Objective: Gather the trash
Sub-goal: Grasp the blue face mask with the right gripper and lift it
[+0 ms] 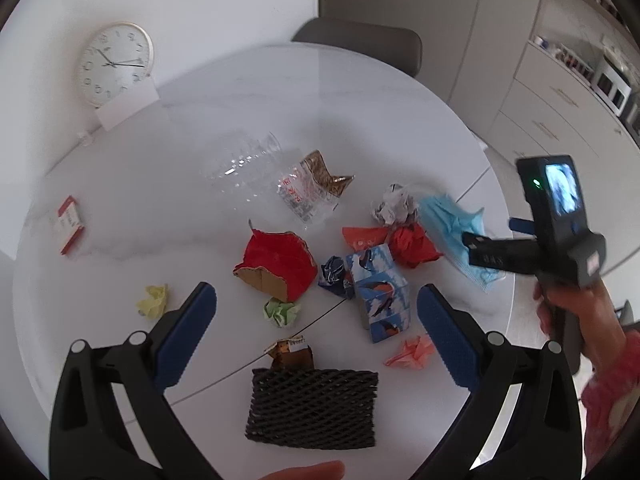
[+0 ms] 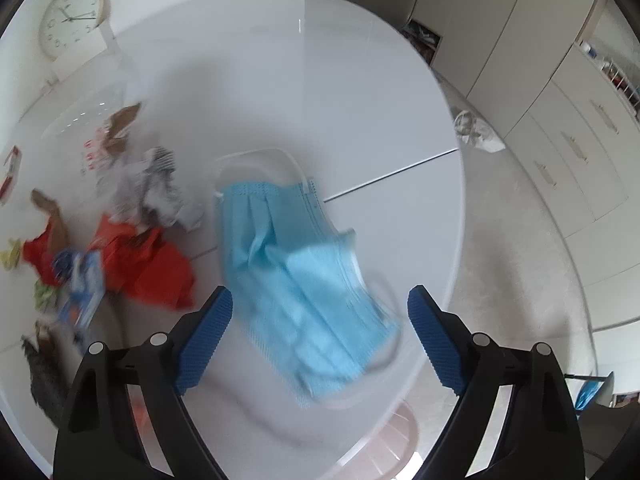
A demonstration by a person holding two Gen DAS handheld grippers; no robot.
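Note:
Trash lies scattered on a round white table (image 1: 280, 92). My left gripper (image 1: 316, 304) is open and empty above a black foam net (image 1: 314, 408) and a brown wrapper (image 1: 290, 354). Ahead lie a red cardboard piece (image 1: 280, 264), a blue bird-print carton (image 1: 380, 296), a green paper ball (image 1: 282, 312) and a pink scrap (image 1: 412, 352). My right gripper (image 2: 320, 304) is open, with a blue face mask (image 2: 296, 276) lying between its fingers; it also shows in the left wrist view (image 1: 476, 250), over the mask (image 1: 452, 216). Red crumpled paper (image 2: 148, 264) lies left of the mask.
A clear plastic container (image 1: 248, 168), a crumpled plastic wrapper (image 1: 308, 192), a yellow paper ball (image 1: 154, 300) and a small red-white box (image 1: 70, 224) lie further off. A clock (image 1: 114, 64) leans at the wall. A grey chair (image 1: 364, 42) stands behind. The table edge (image 2: 456, 264) is right of the mask.

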